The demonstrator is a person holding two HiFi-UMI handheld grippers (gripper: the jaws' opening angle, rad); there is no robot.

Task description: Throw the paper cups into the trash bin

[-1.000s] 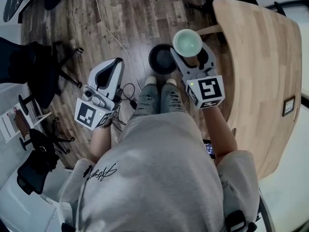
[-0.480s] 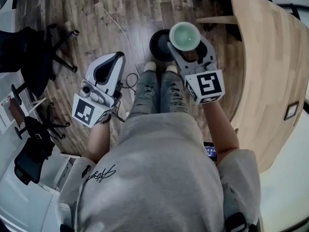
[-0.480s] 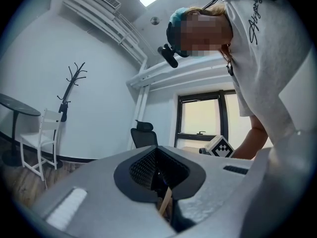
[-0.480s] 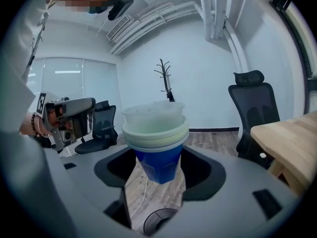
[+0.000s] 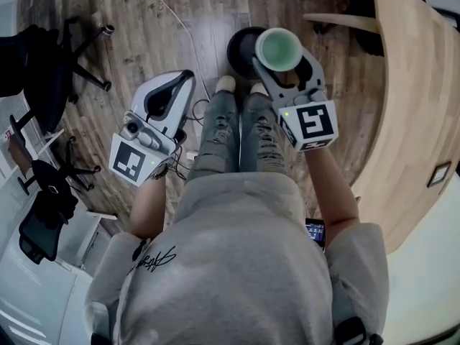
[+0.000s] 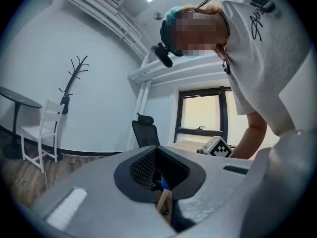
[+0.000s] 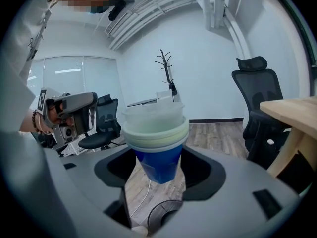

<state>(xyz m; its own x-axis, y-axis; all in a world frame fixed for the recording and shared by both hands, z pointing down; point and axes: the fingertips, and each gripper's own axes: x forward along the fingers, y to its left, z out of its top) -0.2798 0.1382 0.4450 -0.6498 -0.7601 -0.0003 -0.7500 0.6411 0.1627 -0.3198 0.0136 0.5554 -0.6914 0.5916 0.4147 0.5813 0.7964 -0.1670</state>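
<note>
A stack of paper cups, blue outside and pale inside, stands upright in my right gripper, which is shut on it. In the right gripper view the cups sit between the jaws of the right gripper. The black round trash bin stands on the floor just ahead of the person's shoes, and the cups overlap its right rim. Below the cups, part of the bin shows. My left gripper hangs to the bin's left, jaws together, holding nothing I can make out.
A light wooden table curves along the right. Black office chairs stand at the left, and a white cable runs across the wood floor. The person's shoes sit just before the bin. Another office chair stands beside the table.
The right gripper has carried the cups toward the bin; they now overlap its right rim instead of sitting beside it. The left gripper has stayed shut at the left.
</note>
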